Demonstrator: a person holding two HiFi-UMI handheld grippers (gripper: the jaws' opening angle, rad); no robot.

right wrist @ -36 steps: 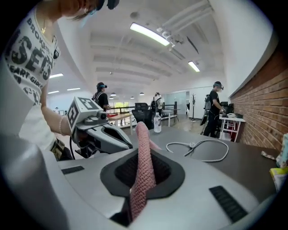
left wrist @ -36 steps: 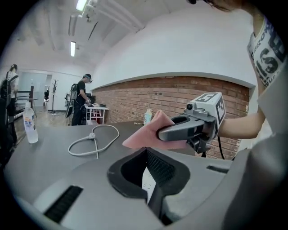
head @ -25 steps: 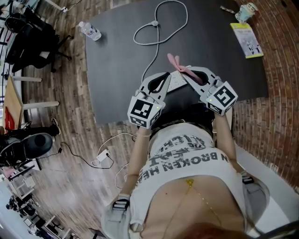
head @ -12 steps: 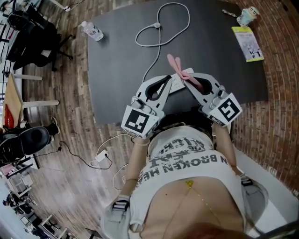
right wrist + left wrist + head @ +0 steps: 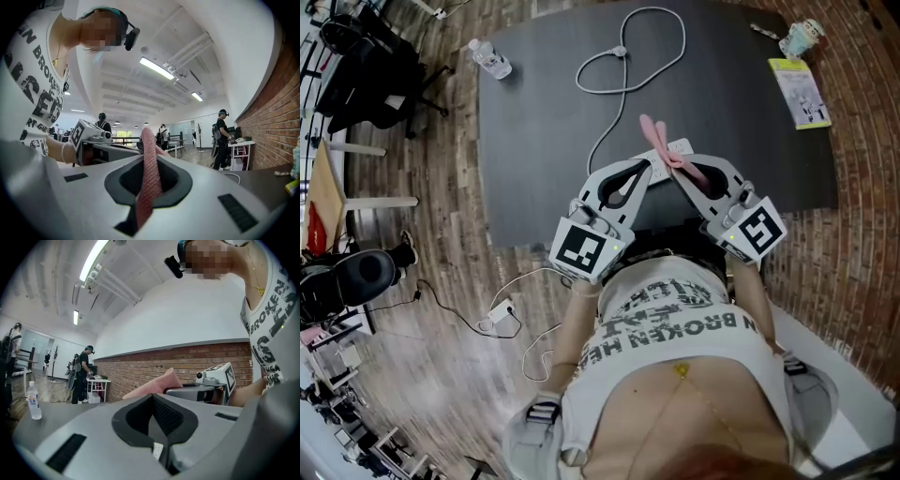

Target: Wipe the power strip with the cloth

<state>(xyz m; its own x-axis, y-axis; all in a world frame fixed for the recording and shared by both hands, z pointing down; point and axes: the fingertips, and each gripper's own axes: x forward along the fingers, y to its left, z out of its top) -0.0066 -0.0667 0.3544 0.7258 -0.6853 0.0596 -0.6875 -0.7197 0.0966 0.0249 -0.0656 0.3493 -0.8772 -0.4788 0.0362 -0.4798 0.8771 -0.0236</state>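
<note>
Tabletop [image 5: 534, 122] dark, wood floor [image 5: 441, 197] around it: water bottle [image 5: 490, 59] at its far left corner, booklet [image 5: 800, 94] and cup [image 5: 797, 37] far right. Over the near edge my left gripper [image 5: 649, 171] clamps the white power strip [image 5: 679, 147], and my right gripper [image 5: 675, 174] pinches the pink cloth [image 5: 660, 139].

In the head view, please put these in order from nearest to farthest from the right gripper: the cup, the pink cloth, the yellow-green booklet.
1. pink cloth: pinched between the jaws of the right gripper.
2. yellow-green booklet: flat on the table, near its right edge.
3. cup: beyond the booklet, at the far right corner.
</note>
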